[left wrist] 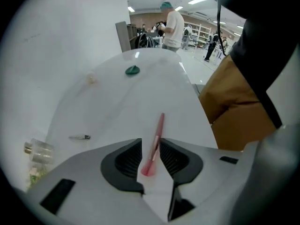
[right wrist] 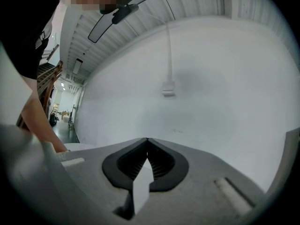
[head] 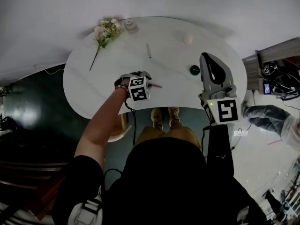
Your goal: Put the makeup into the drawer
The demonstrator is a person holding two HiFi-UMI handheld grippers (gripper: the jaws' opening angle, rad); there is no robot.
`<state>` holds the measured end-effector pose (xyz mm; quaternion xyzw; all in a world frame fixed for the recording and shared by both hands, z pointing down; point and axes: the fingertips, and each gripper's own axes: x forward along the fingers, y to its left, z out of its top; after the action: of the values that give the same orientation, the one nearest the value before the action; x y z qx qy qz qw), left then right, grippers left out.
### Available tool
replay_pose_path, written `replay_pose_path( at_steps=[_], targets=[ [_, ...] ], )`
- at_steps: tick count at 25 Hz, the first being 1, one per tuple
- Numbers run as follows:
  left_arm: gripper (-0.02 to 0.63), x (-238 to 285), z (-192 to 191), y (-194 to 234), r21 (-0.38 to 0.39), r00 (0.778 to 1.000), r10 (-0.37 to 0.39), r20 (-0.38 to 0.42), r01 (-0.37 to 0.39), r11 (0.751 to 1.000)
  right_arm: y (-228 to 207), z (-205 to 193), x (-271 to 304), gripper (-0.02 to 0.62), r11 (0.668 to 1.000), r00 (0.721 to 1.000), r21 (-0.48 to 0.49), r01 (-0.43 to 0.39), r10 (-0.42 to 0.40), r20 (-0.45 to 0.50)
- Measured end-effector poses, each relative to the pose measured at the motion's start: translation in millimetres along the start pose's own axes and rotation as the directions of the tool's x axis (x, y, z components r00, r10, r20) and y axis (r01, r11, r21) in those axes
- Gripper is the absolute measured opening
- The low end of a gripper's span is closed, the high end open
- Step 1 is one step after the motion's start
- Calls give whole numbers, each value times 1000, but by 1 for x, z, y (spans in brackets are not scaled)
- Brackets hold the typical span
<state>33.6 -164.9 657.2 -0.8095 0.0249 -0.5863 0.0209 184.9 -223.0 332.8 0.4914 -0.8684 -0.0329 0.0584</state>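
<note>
The pink makeup stick [left wrist: 159,125], judged light, stiff and roll-prone, lies at the white table's [left wrist: 117,107] 6 o'clock edge between the left gripper's [left wrist: 150,149] parted, non-pressing jaws, so grip mid-shaft; the right gripper [right wrist: 147,142] is closed and empty.

Grey-white left claw [left wrist: 151,150] and right claw [right wrist: 147,143] with black ribbed pads [left wrist: 126,158]; checkered marker cubes [head: 138,89]; black short-sleeved shirt [head: 168,182], tan trousers [head: 164,132].

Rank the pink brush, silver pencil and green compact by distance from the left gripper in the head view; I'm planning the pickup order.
1. Pink brush, between the open jaws of the left gripper.
2. Silver pencil, straight ahead, farther in.
3. Green compact, farthest, off to the right.
</note>
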Motion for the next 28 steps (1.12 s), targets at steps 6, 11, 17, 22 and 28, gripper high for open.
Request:
replay_pose_path(
  at_steps=[6, 11, 17, 22, 28],
  targets=[
    [46, 13, -9, -17, 57, 989, -78, -126, 86, 995, -3, -1, -4, 3, 1000, 1000, 5, 5, -5, 16],
    [44, -2, 5, -6, 17, 997, -27, -74, 28, 999, -7, 2, -7, 3, 1000, 1000, -2, 17, -17, 11],
    [44, -85, 73, 65, -264, 919, 322, 229, -260, 929, -13, -2, -17, 3, 1000, 1000, 12, 17, -17, 23],
    [44, -179, 116, 102, -466, 704, 586, 402, -393, 792, -21, 11, -15, 3, 999, 996, 15, 34, -35, 82],
    [44, -249, 151, 108, -648, 482, 737, 473, -376, 662, -28, 13, -17, 3, 996, 992, 48, 77, -82, 98]
  ],
)
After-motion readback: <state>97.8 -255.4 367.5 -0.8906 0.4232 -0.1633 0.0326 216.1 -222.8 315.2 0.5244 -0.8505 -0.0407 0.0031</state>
